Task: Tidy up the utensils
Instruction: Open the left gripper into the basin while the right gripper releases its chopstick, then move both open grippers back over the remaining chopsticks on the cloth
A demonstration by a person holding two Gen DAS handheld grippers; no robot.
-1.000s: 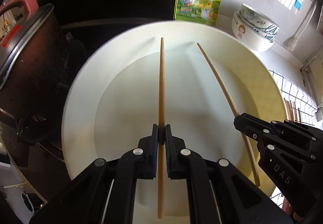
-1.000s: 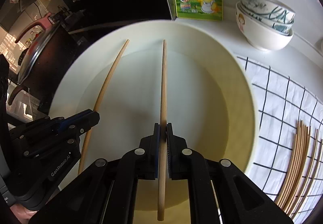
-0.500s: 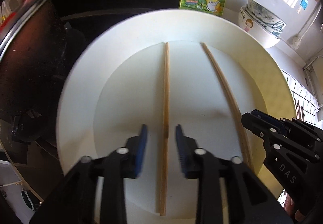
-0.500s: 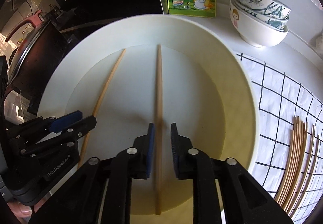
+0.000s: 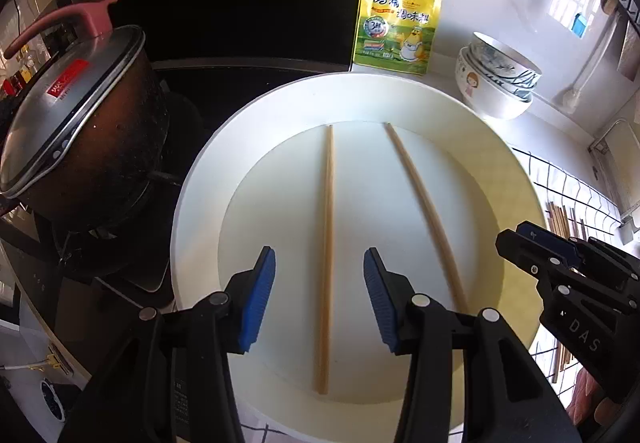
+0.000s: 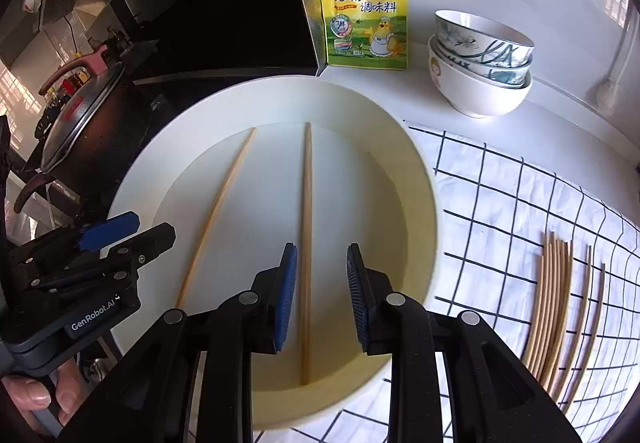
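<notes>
Two wooden chopsticks lie side by side in a large white plate (image 5: 200, 179) (image 6: 132, 179). The left chopstick (image 5: 327, 227) (image 6: 224, 199) lies under my left gripper (image 5: 319, 295), which is open and above it. The right chopstick (image 5: 420, 195) (image 6: 307, 203) lies under my right gripper (image 6: 322, 293), which is open and empty. Each gripper also shows in the other's view: the right one in the left wrist view (image 5: 520, 239), the left one in the right wrist view (image 6: 124, 231). Several more chopsticks (image 6: 556, 307) lie on a checked cloth to the right.
A lidded dark pot (image 5: 76, 135) stands left of the plate on a black stove. A yellow seasoning pouch (image 6: 366, 15) and stacked bowls (image 6: 480, 63) stand behind the plate. The white checked cloth (image 6: 500, 195) covers the counter at the right.
Both grippers opened and let go of their chopsticks, which now lie flat in the plate. Both grippers have drawn back and up from the plate.
</notes>
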